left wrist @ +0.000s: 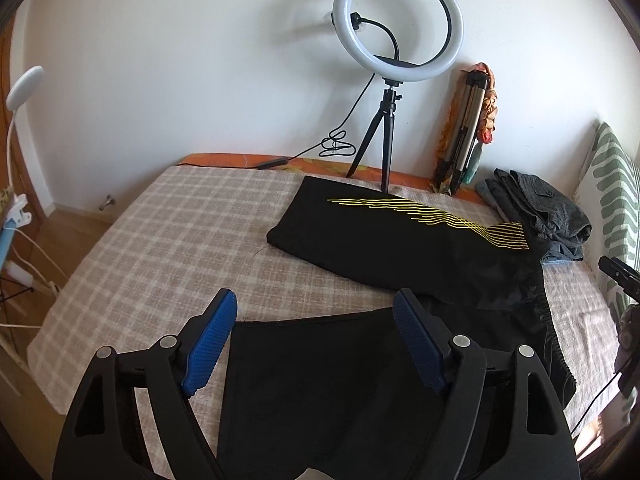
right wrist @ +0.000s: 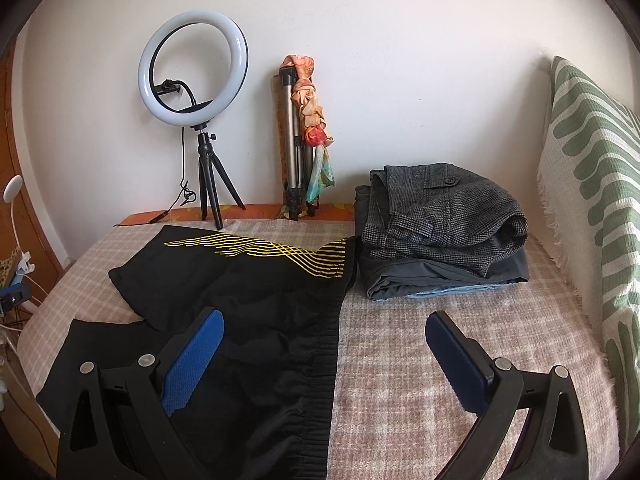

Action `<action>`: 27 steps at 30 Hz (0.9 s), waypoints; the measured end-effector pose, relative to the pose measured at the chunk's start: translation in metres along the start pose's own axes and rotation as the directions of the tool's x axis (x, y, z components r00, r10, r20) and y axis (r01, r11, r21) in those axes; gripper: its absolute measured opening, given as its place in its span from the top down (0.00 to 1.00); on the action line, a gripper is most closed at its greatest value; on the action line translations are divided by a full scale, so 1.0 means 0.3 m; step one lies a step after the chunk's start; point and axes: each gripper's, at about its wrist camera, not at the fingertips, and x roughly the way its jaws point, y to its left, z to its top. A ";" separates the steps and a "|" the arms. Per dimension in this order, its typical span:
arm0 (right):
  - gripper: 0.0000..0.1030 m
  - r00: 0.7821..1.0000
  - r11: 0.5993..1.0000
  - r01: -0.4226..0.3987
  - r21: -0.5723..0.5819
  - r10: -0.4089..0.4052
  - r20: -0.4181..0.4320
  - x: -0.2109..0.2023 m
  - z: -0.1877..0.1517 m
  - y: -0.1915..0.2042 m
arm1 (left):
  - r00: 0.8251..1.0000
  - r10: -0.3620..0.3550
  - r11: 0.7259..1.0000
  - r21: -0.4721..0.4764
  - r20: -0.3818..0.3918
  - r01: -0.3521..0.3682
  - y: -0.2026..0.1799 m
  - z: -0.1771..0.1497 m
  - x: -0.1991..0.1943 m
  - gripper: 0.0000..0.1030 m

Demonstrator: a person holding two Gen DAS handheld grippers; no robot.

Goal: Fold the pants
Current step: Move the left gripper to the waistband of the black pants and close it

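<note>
Black pants (left wrist: 380,248) with a yellow line pattern lie spread on the checked bed cover, legs pointing left and apart, elastic waistband (right wrist: 332,360) to the right. They also show in the right wrist view (right wrist: 248,280). My left gripper (left wrist: 314,320) is open and empty, hovering above the near leg's end. My right gripper (right wrist: 324,332) is open and empty, hovering above the waistband, its left finger over the fabric and its right finger over the bare cover.
A stack of folded clothes (right wrist: 440,236) sits right of the pants. A ring light on a tripod (right wrist: 192,80) and a folded tripod (right wrist: 300,140) stand at the wall. A green-patterned cushion (right wrist: 592,200) lines the right side. The bed's left edge (left wrist: 44,320) drops to the floor.
</note>
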 end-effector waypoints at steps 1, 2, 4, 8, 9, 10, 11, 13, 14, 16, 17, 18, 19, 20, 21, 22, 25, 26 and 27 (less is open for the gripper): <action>0.01 1.000 1.000 -0.021 -0.005 0.021 0.000 0.009 0.020 0.003 | 1.000 0.001 1.000 0.004 -0.012 -0.001 0.000 0.008 0.016 0.28; 0.01 0.999 0.999 -0.050 -0.005 0.050 0.005 0.019 0.043 0.007 | 1.000 0.001 1.000 0.007 -0.029 -0.001 0.001 0.017 0.034 0.32; 0.01 0.992 0.992 -0.124 -0.008 0.124 0.024 0.041 0.091 0.020 | 0.998 -0.012 1.000 0.010 -0.070 0.013 0.002 0.035 0.073 0.33; 0.07 0.986 0.975 -0.161 -0.156 0.165 0.015 0.122 0.189 0.110 | 0.992 -0.024 1.000 0.016 -0.121 0.026 0.009 0.083 0.136 0.44; 0.08 0.986 0.965 -0.163 -0.205 0.166 -0.001 0.151 0.211 0.135 | 0.991 -0.031 0.999 0.013 -0.128 0.033 0.012 0.100 0.151 0.44; 0.10 0.985 0.954 -0.169 -0.248 0.169 -0.021 0.185 0.232 0.159 | 0.990 -0.034 0.999 0.012 -0.134 0.036 0.011 0.115 0.164 0.45; 0.11 0.984 0.942 -0.178 -0.284 0.173 -0.046 0.224 0.251 0.180 | 0.990 -0.037 0.999 0.015 -0.140 0.039 0.007 0.129 0.178 0.48; 0.16 0.977 0.924 -0.208 -0.321 0.184 -0.105 0.313 0.290 0.212 | 0.987 -0.042 0.999 0.023 -0.153 0.046 -0.005 0.162 0.210 0.49; 0.20 0.968 0.915 -0.240 -0.323 0.200 -0.152 0.367 0.309 0.221 | 0.986 -0.046 0.999 0.020 -0.163 0.050 -0.007 0.181 0.230 0.49; 0.30 0.937 0.900 -0.315 -0.301 0.245 -0.248 0.479 0.342 0.232 | 0.981 -0.050 0.999 0.006 -0.188 0.052 -0.011 0.216 0.273 0.49; 0.31 0.921 0.896 -0.342 -0.284 0.259 -0.292 0.541 0.350 0.226 | 0.979 -0.049 0.999 0.003 -0.198 0.050 -0.014 0.234 0.293 0.49; 0.31 0.912 0.895 -0.350 -0.275 0.259 -0.318 0.594 0.357 0.227 | 0.977 -0.045 0.999 0.010 -0.208 0.048 -0.020 0.253 0.317 0.49; 0.31 0.905 0.893 -0.356 -0.275 0.257 -0.338 0.637 0.359 0.228 | 0.976 -0.038 0.999 0.020 -0.215 0.043 -0.028 0.272 0.338 0.49; 0.31 0.895 0.888 -0.366 -0.278 0.255 -0.366 0.682 0.358 0.233 | 0.974 -0.033 0.999 0.031 -0.224 0.041 -0.038 0.291 0.363 0.49; 0.31 0.884 0.883 -0.376 -0.282 0.251 -0.394 0.728 0.356 0.237 | 0.971 -0.033 0.998 0.037 -0.235 0.043 -0.047 0.309 0.387 0.49; 0.31 0.870 0.876 -0.392 -0.281 0.253 -0.423 0.772 0.351 0.240 | 0.968 -0.035 0.998 0.037 -0.247 0.046 -0.055 0.324 0.414 0.49; 0.31 0.838 0.871 -0.414 -0.263 0.253 -0.483 0.896 0.333 0.241 | 0.955 -0.058 0.998 0.014 -0.292 0.065 -0.074 0.366 0.514 0.49; 0.31 0.831 0.870 -0.420 -0.260 0.253 -0.495 0.933 0.326 0.243 | 0.949 -0.070 0.997 0.004 -0.309 0.075 -0.080 0.374 0.550 0.49; 0.31 0.826 0.868 -0.422 -0.260 0.251 -0.505 0.964 0.319 0.245 | 0.944 -0.074 0.997 -0.004 -0.322 0.077 -0.087 0.380 0.584 0.49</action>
